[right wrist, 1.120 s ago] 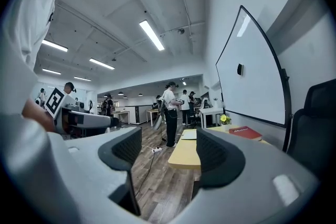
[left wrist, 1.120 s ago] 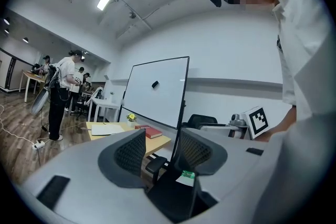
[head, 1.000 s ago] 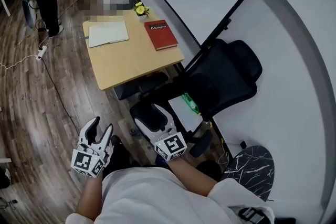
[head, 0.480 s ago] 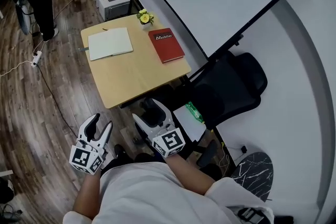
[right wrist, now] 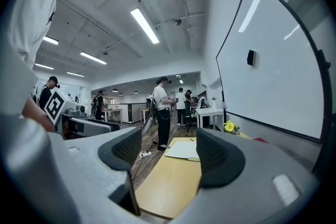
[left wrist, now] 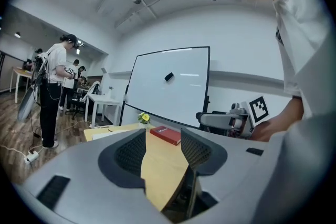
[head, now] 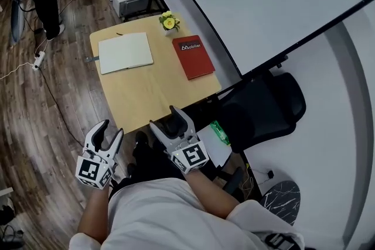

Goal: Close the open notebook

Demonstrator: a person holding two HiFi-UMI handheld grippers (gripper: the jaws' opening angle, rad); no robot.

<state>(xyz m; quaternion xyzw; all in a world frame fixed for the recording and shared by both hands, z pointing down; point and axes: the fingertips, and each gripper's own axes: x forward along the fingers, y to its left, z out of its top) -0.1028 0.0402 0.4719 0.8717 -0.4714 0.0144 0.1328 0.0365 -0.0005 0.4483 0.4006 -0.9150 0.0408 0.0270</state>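
Dark-padded jaws stand apart on your left tool (head: 111,130) and your right tool (head: 167,120). Neither pair holds anything; each gripper view shows only open air and the wooden table (head: 153,91) past the pads.

Over the last second you have walked in. The table has slid down the head view towards you, and the right tool now hangs at its near edge, where before both tools were over the floor, well short of it. The left tool is over the floorboards just off the table's near left corner.

The notebook (head: 125,52) lies open and flat on the far left part of the table, well apart from both tools. A red book (head: 197,57) lies closed to its right, with yellow flowers (head: 169,21) at the far edge between them.

The approach looks nearly done, but nothing has touched the pages. You probably still need to reach across the bare wood before either tool can catch a cover edge and fold it over.
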